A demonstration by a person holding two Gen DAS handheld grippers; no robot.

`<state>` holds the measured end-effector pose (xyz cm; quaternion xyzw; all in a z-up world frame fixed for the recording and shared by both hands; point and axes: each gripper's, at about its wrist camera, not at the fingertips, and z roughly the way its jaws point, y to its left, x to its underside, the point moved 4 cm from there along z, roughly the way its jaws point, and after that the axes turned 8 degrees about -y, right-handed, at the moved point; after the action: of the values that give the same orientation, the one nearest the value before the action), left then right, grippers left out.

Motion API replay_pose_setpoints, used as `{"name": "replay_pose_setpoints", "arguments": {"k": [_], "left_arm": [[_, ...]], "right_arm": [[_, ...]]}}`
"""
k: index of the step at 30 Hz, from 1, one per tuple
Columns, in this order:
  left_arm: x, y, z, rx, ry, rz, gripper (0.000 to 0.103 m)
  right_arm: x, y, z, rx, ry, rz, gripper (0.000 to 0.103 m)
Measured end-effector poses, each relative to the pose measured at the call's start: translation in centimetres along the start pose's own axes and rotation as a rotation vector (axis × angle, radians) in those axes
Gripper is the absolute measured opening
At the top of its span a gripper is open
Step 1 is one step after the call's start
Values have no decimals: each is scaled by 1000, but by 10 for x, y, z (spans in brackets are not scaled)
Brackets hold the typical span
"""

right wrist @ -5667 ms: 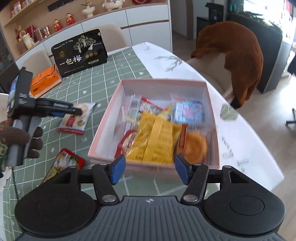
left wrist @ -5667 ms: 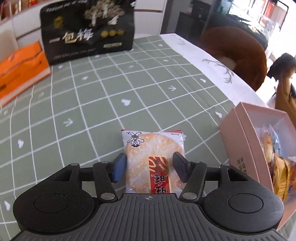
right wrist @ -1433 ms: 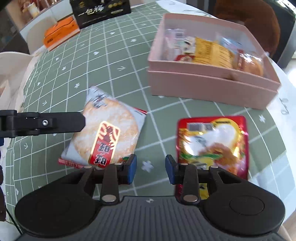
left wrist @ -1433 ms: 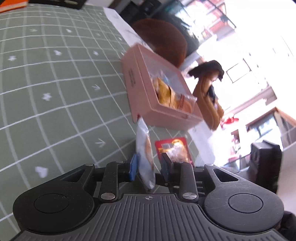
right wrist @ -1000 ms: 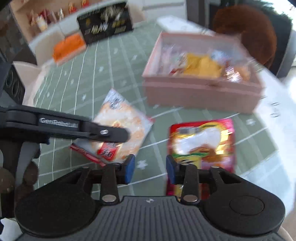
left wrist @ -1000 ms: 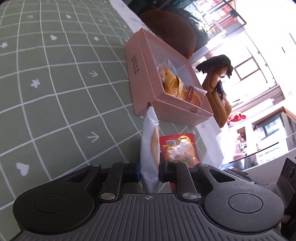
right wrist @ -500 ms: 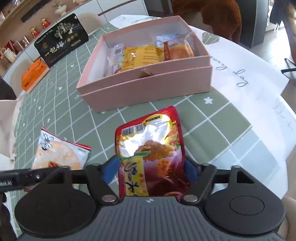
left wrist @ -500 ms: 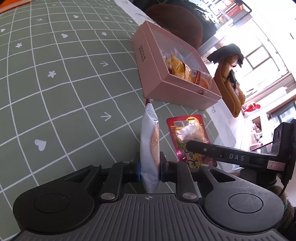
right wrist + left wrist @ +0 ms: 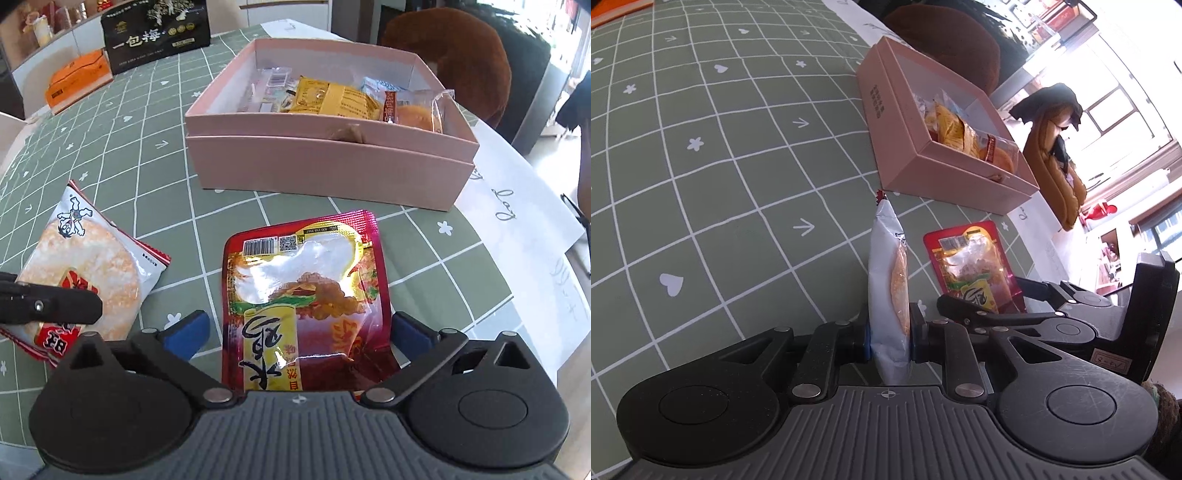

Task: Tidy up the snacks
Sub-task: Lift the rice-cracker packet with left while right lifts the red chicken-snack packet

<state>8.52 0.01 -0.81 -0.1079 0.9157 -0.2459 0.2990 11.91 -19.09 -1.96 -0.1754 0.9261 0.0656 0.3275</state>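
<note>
Now the red snack packet [image 9: 306,295] lies flat on the green checked tablecloth [image 9: 713,173], right between the two blue fingers of the right gripper [image 9: 297,332]. Those fingers are spread wide, one on each side of the packet, and they do not squeeze it yet. A moment ago they were close together and stood off to the left of the packet, so the right gripper has opened up and slid over it. That looks like it is getting ready to pick the packet up. The rice cracker packet [image 9: 889,295] is clamped tight in the left gripper [image 9: 888,334], held up on its edge with its far end pointing away from the fingers. A few seconds back it lay flat on the cloth between open fingers, so it has been grabbed and lifted. In the right wrist view the cracker sits to the left of the red packet, with one black finger [image 9: 55,305] of the left gripper across it. Ahead of both grippers, past the red packet, stands the pink box [image 9: 332,158], open on top and already holding other snacks [image 9: 332,99]. I think both packets will go into that box next. The right fingers must close first, and the flat, slippery packet may be hard to grip.
</note>
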Motion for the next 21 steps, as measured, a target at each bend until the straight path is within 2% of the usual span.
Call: {"name": "replay_pose_setpoints", "arguments": {"k": [5, 7, 9, 11, 14, 16, 18, 21], "left_arm": [[1, 0, -3, -1, -3, 3, 22], [2, 0, -4, 0, -4, 3, 22], [1, 1, -4, 0, -6, 3, 22], [0, -1, -4, 1, -14, 8, 22], [-3, -5, -7, 15, -39, 22, 21], [-9, -10, -13, 45, -60, 20, 21], [-25, -20, -23, 113, -96, 9, 21], [-67, -48, -40, 174, -194, 74, 21]], "right_arm": [[-2, -1, 1, -27, 19, -25, 102], [0, -3, -4, -25, 17, -27, 95], [1, -1, -11, -33, 12, -39, 80], [1, 0, -17, -47, 22, -45, 73], [2, 1, -25, -11, 22, -83, 66], [0, -2, -33, -9, 11, -80, 64], [-7, -9, -47, -29, -9, -42, 63], [-39, -27, -86, -78, -122, 26, 62]]}}
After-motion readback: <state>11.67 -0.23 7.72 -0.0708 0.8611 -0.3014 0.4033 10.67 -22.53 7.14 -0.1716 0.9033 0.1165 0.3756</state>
